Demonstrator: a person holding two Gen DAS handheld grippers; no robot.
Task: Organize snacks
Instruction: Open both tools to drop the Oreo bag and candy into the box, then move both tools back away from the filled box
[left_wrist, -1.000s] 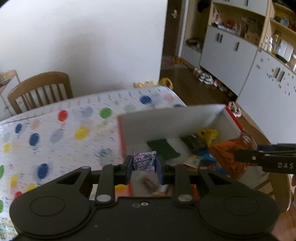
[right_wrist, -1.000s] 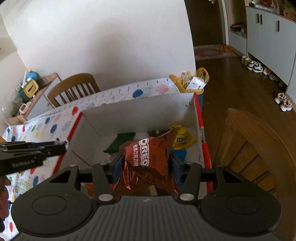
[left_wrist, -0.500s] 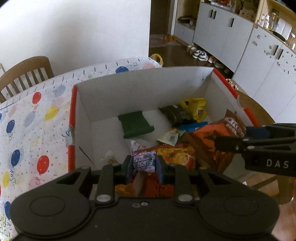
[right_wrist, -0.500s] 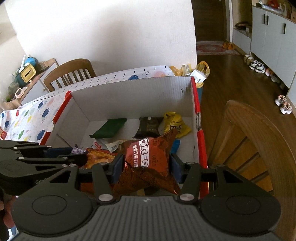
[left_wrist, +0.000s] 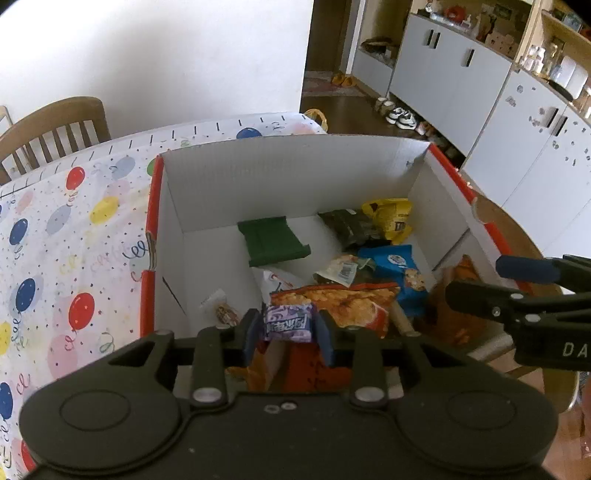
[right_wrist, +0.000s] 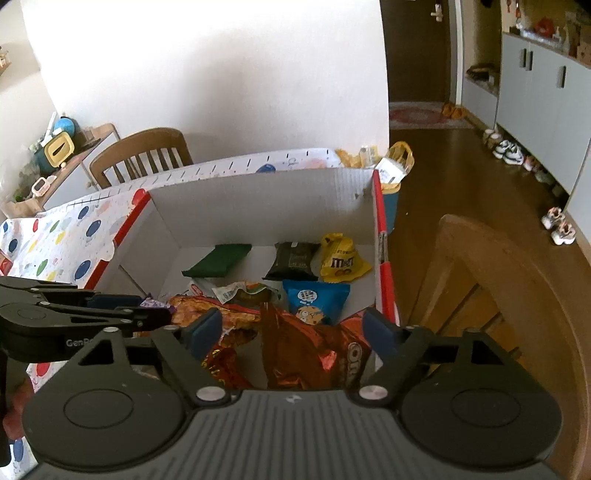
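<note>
A white cardboard box (left_wrist: 295, 177) with a red rim holds several snacks: a green packet (left_wrist: 273, 243), a yellow M&M's bag (right_wrist: 340, 258), a blue cookie bag (right_wrist: 316, 301) and an orange chips bag (left_wrist: 340, 299). My left gripper (left_wrist: 288, 334) hovers over the box's near side. A small purple candy packet (left_wrist: 288, 323) still hangs between its pads while the jaws are opening. My right gripper (right_wrist: 293, 334) stands wide and is still opening. The brown Oreo bag (right_wrist: 314, 354) lies loose in the box below it, touching neither pad.
The box sits on a table with a balloon-print cloth (left_wrist: 74, 229). One wooden chair (right_wrist: 144, 151) stands at the far side and another (right_wrist: 498, 280) stands right of the box. White cabinets (left_wrist: 454, 77) and shoes (left_wrist: 400, 116) line the floor beyond.
The right jaws spread wide and the Oreo bag dropped out of them into the box. The left gripper came down over the box with the purple packet, and its jaws widened slightly.
</note>
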